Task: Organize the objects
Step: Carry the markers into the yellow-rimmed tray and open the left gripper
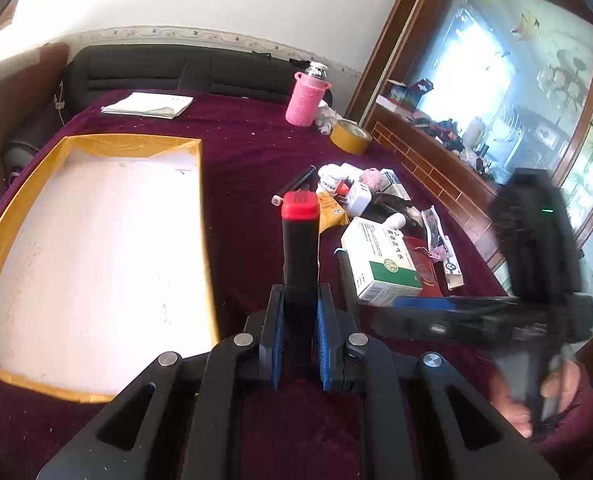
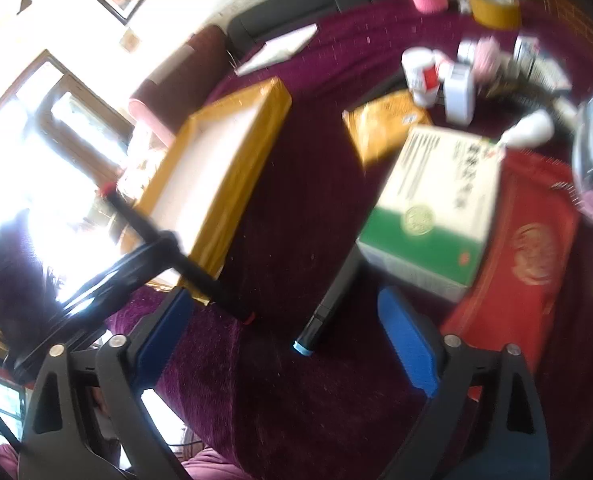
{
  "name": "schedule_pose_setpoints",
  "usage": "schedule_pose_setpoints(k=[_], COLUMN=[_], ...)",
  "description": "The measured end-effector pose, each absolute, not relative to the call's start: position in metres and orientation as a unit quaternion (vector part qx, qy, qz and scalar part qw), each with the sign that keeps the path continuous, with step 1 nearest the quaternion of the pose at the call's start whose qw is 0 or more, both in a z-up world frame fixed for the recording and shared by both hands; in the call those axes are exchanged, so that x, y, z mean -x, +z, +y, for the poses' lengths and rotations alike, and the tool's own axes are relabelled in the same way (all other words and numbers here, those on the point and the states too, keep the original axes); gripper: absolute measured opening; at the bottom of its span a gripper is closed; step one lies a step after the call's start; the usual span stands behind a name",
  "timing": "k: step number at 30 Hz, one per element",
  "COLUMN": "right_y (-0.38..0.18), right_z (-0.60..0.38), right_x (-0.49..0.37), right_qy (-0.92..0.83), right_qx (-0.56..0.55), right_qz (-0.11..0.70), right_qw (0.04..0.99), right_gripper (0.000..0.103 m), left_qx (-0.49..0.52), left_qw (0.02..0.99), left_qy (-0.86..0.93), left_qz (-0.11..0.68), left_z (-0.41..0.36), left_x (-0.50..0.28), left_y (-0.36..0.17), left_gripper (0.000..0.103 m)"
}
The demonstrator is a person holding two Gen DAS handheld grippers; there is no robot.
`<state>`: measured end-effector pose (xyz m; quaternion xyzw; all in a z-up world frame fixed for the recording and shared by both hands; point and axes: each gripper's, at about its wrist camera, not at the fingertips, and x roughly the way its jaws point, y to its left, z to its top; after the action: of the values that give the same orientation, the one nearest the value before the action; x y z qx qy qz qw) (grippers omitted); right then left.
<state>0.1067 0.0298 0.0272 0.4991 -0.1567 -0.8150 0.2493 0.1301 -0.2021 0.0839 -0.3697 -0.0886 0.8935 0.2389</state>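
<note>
While gripped, red-capped marker (image 1: 300,248) outside tray (image 1: 16,216)

Left gripper (image 1: 300,320): fingers (image 1: 275,328) closed tight on a black marker (image 1: 299,256) with red cap, marker pointing forward along the fingers. Right gripper (image 2: 296,328): blue-padded fingers (image 2: 410,344) spread wide, nothing between them, blurred. Bare hand (image 1: 536,396) grips the right gripper's handle.

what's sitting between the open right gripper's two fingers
A black marker with a blue cap lies on the purple cloth, in the gap of the right gripper, seen in the right wrist view.
</note>
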Motion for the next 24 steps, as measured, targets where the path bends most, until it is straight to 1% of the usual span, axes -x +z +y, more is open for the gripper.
schedule_pose_setpoints(k=[1, 3, 4, 8, 9, 10, 11, 12, 13, 14, 19, 24], right_y=[0.021, 0.009, 0.005, -0.001, -0.001, -0.002, -0.002, -0.004, -0.005, -0.006, 0.004, 0.036], right_z=[0.025, 0.018, 0.015, -0.001, -0.006, -0.011, -0.015, -0.019, -0.02, -0.02, -0.002, 0.006], right_x=[-0.101, -0.088, -0.085, -0.075, -0.073, -0.073, -0.073, -0.073, -0.073, -0.075, -0.089, -0.107], right_qy=[-0.813, -0.809, -0.809, -0.829, -0.836, -0.843, -0.851, -0.859, -0.864, -0.868, -0.869, -0.872], right_qx=[-0.508, -0.526, -0.531, -0.53, -0.527, -0.522, -0.515, -0.506, -0.499, -0.494, -0.485, -0.458], right_qz=[-0.155, -0.152, -0.149, -0.104, -0.087, -0.07, -0.046, -0.02, -0.005, -0.003, -0.046, -0.09], right_qw=[0.239, 0.214, 0.203, 0.141, 0.126, 0.11, 0.091, 0.07, 0.059, 0.057, 0.086, 0.143], right_gripper=[0.088, 0.07, 0.067, 0.063, 0.06, 0.049, 0.03, 0.015, 0.013, 0.012, 0.012, 0.012], left_qx=[0.366, 0.356, 0.351, 0.332, 0.33, 0.327, 0.324, 0.321, 0.319, 0.318, 0.307, 0.313], left_qw=[0.24, 0.244, 0.248, 0.262, 0.264, 0.267, 0.268, 0.267, 0.265, 0.265, 0.258, 0.262], left_qy=[0.894, 0.896, 0.896, 0.898, 0.897, 0.897, 0.897, 0.898, 0.899, 0.899, 0.904, 0.899], left_qz=[-0.093, -0.101, -0.106, -0.124, -0.128, -0.133, -0.138, -0.14, -0.142, -0.144, -0.146, -0.156], left_z=[-0.207, -0.214, -0.217, -0.23, -0.233, -0.235, -0.237, -0.24, -0.242, -0.244, -0.251, -0.259], left_x=[-0.134, -0.14, -0.143, -0.152, -0.152, -0.153, -0.154, -0.154, -0.155, -0.156, -0.161, -0.157], left_y=[0.084, 0.084, 0.084, 0.087, 0.087, 0.087, 0.088, 0.088, 0.089, 0.09, 0.095, 0.103], left_gripper=[0.012, 0.012, 0.012, 0.012, 0.012, 0.012, 0.012, 0.012, 0.012, 0.012, 0.012, 0.012])
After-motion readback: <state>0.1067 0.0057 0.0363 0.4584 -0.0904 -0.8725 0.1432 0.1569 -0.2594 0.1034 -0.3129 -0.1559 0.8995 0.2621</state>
